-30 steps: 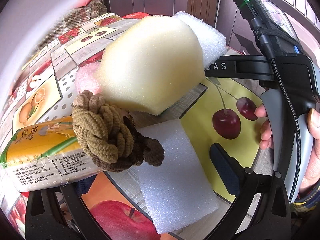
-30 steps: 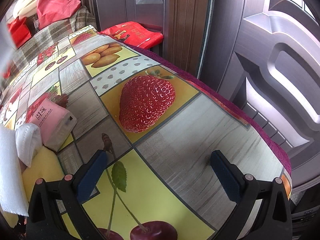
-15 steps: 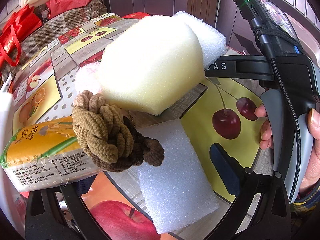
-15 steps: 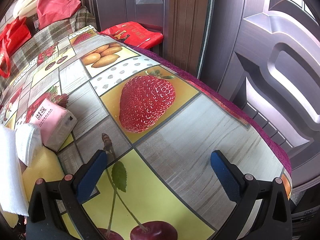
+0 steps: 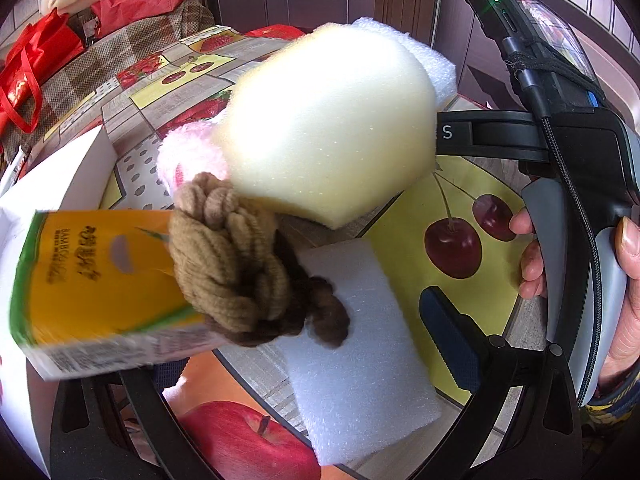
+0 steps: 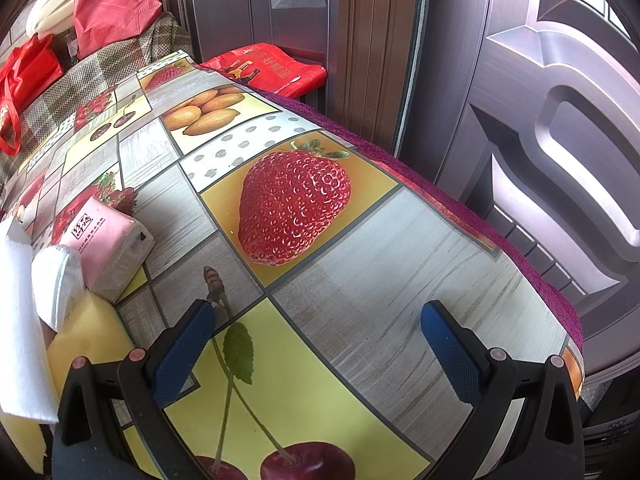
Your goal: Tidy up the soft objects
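In the left wrist view a soft pile lies on the fruit-print tablecloth [image 5: 472,200]. It holds a big pale yellow sponge [image 5: 328,128], a white foam block [image 5: 360,360], a brown knotted rope [image 5: 232,272] and a pink fluffy piece [image 5: 188,156]. A yellow tissue pack [image 5: 92,280] is tilted and blurred at the left. My left gripper [image 5: 304,320] is open around the rope and foam; its left finger is hidden behind the pack. My right gripper [image 6: 316,312] is open over bare tablecloth, empty. A pink tissue pack [image 6: 108,240] and a white padded item [image 6: 60,284] lie to its left.
A white box [image 5: 84,176] stands at the left of the pile. A hand [image 5: 532,256] holds the other gripper's handle on the right. The table's edge [image 6: 520,248] runs close to a metal door. Red bags [image 6: 112,4] sit on a checked seat behind.
The white box has come to rest at the left of the pile. The yellow tissue pack has tipped up and is moving. The right gripper has stayed still.
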A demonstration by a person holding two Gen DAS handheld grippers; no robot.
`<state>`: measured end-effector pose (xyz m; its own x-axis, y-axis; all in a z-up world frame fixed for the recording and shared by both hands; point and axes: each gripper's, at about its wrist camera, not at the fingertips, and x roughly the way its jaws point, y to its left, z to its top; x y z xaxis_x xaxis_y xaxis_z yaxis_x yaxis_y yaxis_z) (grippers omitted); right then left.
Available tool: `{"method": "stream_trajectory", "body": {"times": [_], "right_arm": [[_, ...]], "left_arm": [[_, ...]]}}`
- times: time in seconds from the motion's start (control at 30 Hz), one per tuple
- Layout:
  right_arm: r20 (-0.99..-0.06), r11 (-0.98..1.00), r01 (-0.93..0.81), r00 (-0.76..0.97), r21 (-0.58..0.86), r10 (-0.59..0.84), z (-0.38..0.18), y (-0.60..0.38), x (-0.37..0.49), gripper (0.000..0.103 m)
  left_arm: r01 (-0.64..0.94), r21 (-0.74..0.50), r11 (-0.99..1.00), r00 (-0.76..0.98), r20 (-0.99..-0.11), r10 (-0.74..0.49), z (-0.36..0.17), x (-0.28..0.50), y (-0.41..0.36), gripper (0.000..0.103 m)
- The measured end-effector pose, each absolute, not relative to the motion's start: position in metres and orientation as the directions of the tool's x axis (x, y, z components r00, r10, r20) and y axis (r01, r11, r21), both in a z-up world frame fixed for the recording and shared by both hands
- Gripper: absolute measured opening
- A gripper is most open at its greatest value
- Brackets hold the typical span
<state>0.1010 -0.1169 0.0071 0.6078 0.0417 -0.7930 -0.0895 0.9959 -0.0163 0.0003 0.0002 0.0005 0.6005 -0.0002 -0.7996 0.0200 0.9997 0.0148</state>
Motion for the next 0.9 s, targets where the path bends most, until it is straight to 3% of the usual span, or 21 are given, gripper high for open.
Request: {"method": "stream_trajectory", "body": {"times": [0.9], "right_arm": [[-0.793,0.996,-0.09,0.608,-0.017,0.042,0.0075,-0.1174,0.101,0.103]], "left_arm": [[0.02,0.016,1.0,0.601,-0.8,0.001,0.0004,-0.0011,0.0024,0.102]]}}
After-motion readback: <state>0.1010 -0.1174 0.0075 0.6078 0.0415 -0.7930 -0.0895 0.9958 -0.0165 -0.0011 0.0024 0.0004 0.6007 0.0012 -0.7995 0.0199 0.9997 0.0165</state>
